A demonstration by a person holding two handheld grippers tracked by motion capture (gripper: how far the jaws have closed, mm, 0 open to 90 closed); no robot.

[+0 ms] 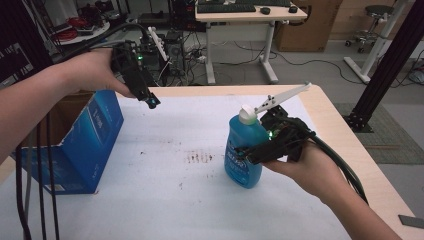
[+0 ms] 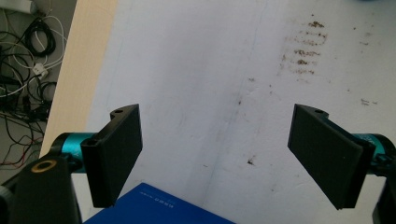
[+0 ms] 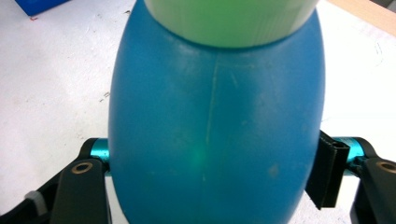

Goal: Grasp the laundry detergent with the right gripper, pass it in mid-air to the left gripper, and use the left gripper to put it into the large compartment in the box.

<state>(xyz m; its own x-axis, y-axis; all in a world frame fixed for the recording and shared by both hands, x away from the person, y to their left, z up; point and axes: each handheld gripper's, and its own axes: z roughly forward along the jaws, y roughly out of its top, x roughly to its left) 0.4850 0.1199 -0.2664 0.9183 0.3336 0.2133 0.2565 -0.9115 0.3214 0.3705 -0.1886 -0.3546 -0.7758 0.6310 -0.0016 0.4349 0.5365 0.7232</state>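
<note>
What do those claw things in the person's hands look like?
Both are black. The left gripper has two flat, rectangular black pads on shiny teal rods, plus a brass-coloured ring. The right gripper has the same teal rods, a small green light, a white three-cornered plate on top, and thick black cables trailing back. The forearms are bare, with no sleeves.

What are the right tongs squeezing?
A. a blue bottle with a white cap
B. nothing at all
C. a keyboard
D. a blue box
A: the right tongs are closed around the blue bottle, whose white cap sits on top, and the right gripper view shows the bottle's body wedged between the two jaws.
</note>
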